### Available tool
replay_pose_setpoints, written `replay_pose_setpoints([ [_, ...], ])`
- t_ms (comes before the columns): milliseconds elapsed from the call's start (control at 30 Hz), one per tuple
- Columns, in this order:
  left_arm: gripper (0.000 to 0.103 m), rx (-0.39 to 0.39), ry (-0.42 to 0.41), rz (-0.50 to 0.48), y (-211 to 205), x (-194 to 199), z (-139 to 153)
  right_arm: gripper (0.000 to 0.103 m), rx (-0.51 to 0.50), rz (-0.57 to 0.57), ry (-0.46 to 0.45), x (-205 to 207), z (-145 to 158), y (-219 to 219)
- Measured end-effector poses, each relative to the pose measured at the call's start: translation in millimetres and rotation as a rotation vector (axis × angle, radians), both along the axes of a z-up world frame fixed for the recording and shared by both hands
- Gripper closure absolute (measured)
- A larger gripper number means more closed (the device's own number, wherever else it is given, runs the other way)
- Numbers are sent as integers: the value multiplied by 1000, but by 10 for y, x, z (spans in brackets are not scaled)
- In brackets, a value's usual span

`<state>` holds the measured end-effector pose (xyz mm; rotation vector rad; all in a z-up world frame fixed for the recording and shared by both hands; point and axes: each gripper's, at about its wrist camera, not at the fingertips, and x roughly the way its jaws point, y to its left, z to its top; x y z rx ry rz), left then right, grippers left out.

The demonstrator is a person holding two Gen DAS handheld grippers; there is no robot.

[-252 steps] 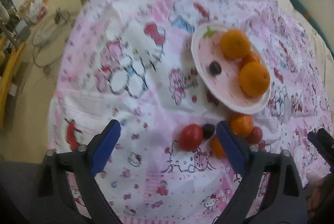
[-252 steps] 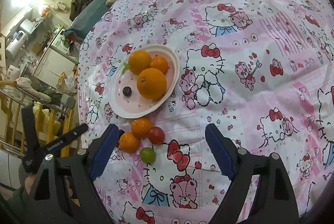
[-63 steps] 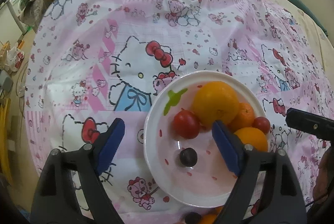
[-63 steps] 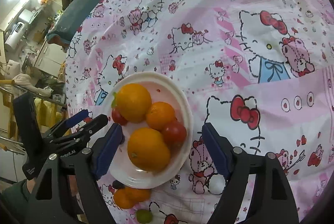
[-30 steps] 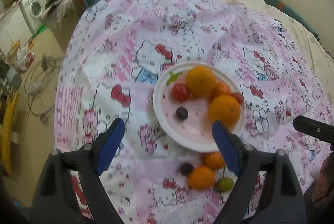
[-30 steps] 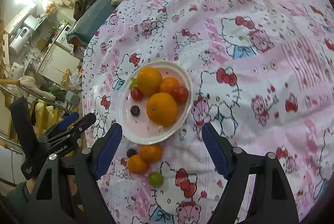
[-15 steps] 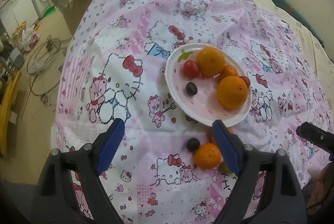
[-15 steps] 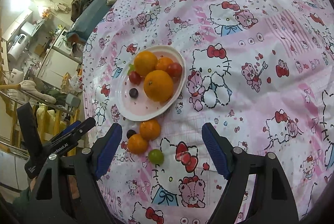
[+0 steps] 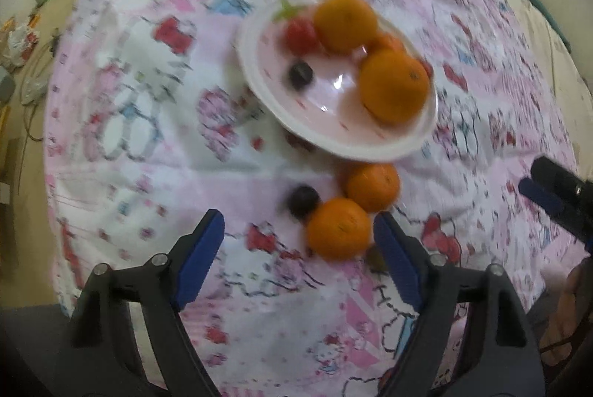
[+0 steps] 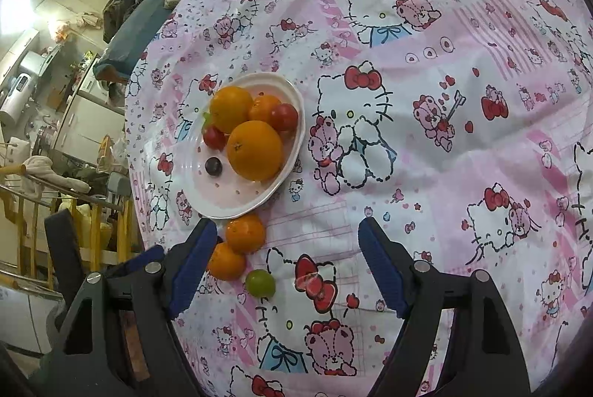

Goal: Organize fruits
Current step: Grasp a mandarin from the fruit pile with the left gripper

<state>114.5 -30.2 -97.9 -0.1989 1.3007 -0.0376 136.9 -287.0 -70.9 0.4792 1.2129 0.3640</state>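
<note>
Lying just beyond the left gripper (image 9: 298, 237), a loose orange (image 9: 339, 228) sits between its parted, still-narrowing fingers (image 9: 394, 254), untouched

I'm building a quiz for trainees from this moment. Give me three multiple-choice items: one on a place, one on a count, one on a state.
1. Where does the green fruit lie?
A. on the plate
B. on the cloth near the plate
C. in a tool

2. How many fruits lie off the plate?
A. two
B. four
C. six

3. The right tool is:
A. open, empty
B. shut on an orange
C. shut on the plate

Key: 1 B, the green fruit rests on the cloth, outside the plate. 2 B, two small oranges, one dark grape, one green. 3 A, the right tool has nothing between its pads.
</note>
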Motion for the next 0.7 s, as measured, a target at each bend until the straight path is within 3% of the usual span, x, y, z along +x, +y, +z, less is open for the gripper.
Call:
replay_pose_setpoints([
  [33, 34, -9, 23, -9, -57, -4, -49, 22, 0, 0, 3, 5, -10, -5],
  [233, 40, 20, 64, -31, -280, 41, -197, 22, 0, -7, 11, 28, -33, -38],
  [333, 52, 18, 100, -20, -311, 87, -271, 22, 9, -16, 7, 30, -18, -65],
  [467, 59, 9, 104, -12, -320, 119, -301, 22, 6, -14, -1, 27, 2, -71],
  [700, 63, 19, 85, -39, -338, 125, -239, 22, 8, -13, -5, 20, 20, -64],
])
